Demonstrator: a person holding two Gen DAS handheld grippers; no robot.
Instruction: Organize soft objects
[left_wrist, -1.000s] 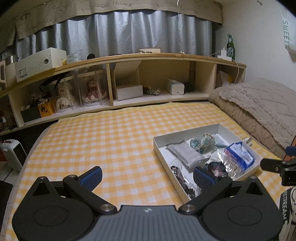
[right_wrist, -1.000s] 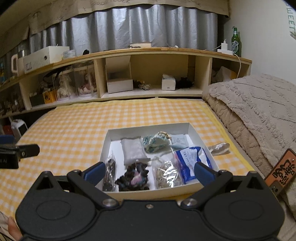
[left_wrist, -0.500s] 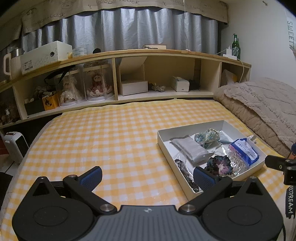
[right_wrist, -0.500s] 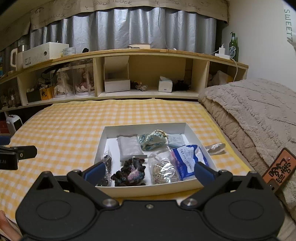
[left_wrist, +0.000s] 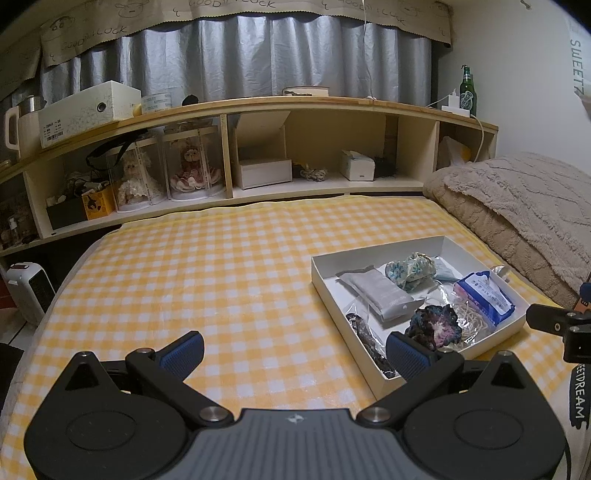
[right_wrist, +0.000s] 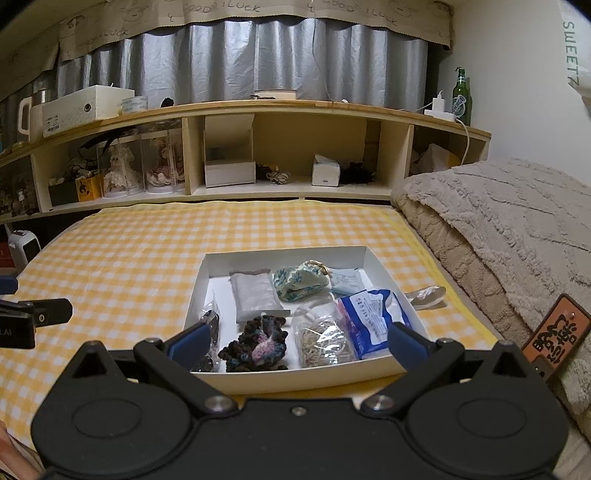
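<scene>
Just beyond right claw (right_wrist: 297, 341), box (right_wrist: 286, 252)

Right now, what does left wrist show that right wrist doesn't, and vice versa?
Only the left wrist view shows the left tool, open over bare yellow checked cloth, with the white box off to its right.

Only the right wrist view shows the right tool, open right at the box's near edge, plus an orange tag by the beige blanket.

Both show the box's contents: dark crocheted piece, blue packet, floral pouch.
</scene>
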